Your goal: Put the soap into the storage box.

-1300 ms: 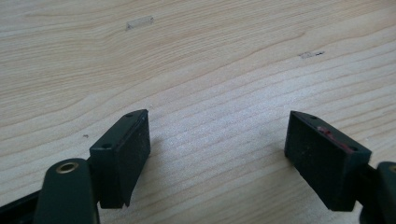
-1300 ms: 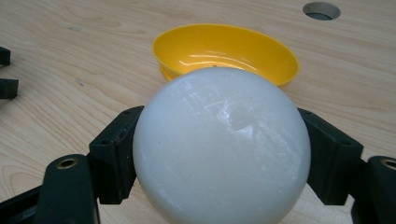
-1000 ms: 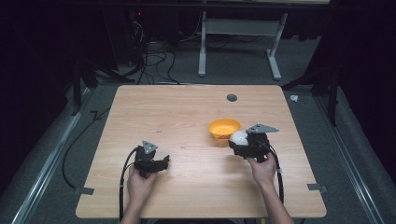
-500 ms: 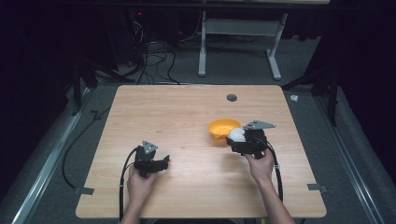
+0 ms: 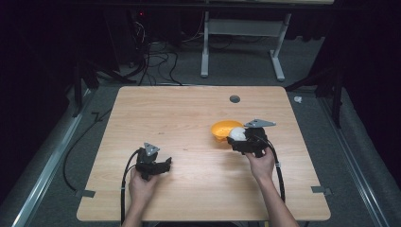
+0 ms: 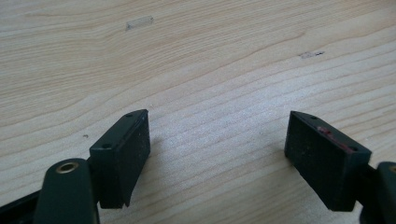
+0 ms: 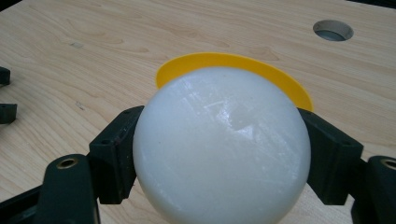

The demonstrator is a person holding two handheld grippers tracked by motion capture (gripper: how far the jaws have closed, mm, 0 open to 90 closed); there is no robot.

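Tongs, right [image 7: 219, 154]: in my grip at centre right of the high view, both black jaws pressed against the sides of a glossy white plastic ball [image 7: 220, 147], which is carried clear of the light wooden surface [image 5: 189, 118].

Tongs, left [image 6: 217, 154]: jaws spread wide with nothing between them, held low over bare wood at lower left of the high view, well apart from the rest.

Item 1, white ball: sits between the right jaws, at the near rim of the bowl; in the high view it overlaps the bowl's right edge.

Item 2, shallow round yellow plastic bowl [image 5: 222, 130]: stands on the surface at centre right, just beyond the ball. I see nothing inside it, though the ball hides part of its interior.

Item 3, round cable hole [image 5: 234, 99]: in the surface, above the bowl in the high view.

Progress, my judgement: I take the work to be putting the ball in the bowl. The pick-up is done and the carry is nearly so. Left to do: bring the ball fully over the bowl's hollow, lower it, part the right jaws and draw back.
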